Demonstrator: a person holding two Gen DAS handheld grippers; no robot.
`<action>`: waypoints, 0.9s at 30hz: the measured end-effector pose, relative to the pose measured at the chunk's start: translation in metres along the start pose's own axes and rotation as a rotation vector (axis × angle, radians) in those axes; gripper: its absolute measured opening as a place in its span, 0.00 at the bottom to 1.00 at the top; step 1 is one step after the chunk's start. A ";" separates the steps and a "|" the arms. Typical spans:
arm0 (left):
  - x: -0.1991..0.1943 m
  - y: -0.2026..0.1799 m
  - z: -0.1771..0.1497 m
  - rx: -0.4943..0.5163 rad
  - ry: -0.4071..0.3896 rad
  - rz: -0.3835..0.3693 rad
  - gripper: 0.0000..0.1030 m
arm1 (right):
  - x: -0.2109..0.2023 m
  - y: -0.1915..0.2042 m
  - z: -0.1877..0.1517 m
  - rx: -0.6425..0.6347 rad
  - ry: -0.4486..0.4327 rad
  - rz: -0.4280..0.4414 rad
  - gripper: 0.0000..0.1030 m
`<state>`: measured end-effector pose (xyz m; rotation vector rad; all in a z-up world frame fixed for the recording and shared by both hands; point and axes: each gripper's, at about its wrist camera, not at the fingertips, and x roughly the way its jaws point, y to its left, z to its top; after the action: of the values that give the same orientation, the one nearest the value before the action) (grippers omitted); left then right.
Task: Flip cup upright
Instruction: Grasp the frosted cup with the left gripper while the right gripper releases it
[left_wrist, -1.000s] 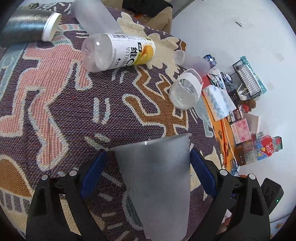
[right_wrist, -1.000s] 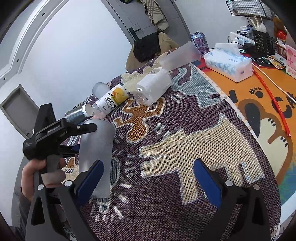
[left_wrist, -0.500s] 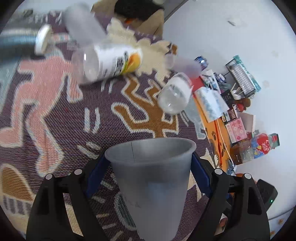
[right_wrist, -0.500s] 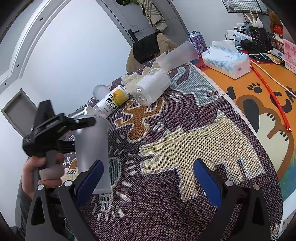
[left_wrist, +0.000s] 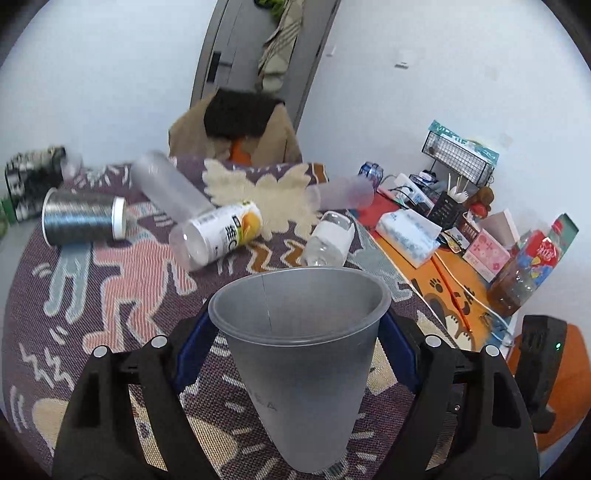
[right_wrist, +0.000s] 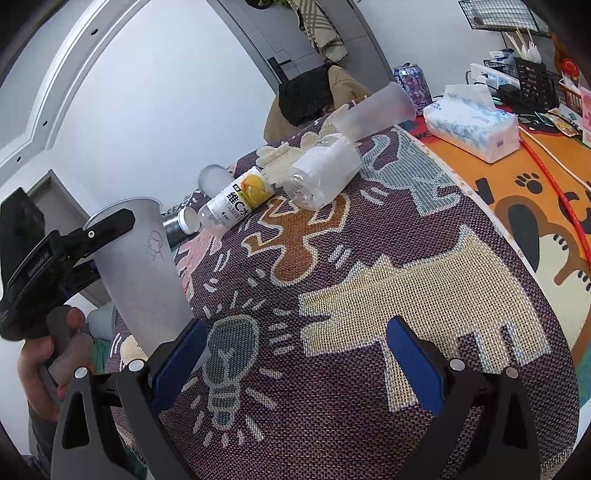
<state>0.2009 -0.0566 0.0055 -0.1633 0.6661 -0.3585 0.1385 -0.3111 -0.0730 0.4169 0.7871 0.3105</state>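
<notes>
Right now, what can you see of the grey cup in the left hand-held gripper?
The cup is frosted grey translucent plastic, tapered, wider at the rolled rim than at the base. It looks empty, and a small line drawing marks its side. It is almost upright, mouth up. The left hand-held gripper clamps it between blue pads above the patterned cloth. Whether its base touches the cloth cannot be seen.
</notes>
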 end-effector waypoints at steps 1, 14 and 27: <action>-0.002 -0.003 -0.002 0.015 -0.024 0.007 0.78 | 0.000 0.000 0.000 -0.001 -0.001 -0.001 0.93; -0.002 -0.040 -0.029 0.198 -0.266 0.141 0.78 | -0.009 -0.012 0.000 0.008 -0.023 -0.038 0.93; -0.007 -0.056 -0.053 0.274 -0.289 0.131 0.78 | -0.010 -0.015 -0.006 0.009 -0.016 -0.039 0.93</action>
<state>0.1475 -0.1072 -0.0167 0.0890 0.3356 -0.2891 0.1289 -0.3265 -0.0780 0.4116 0.7808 0.2669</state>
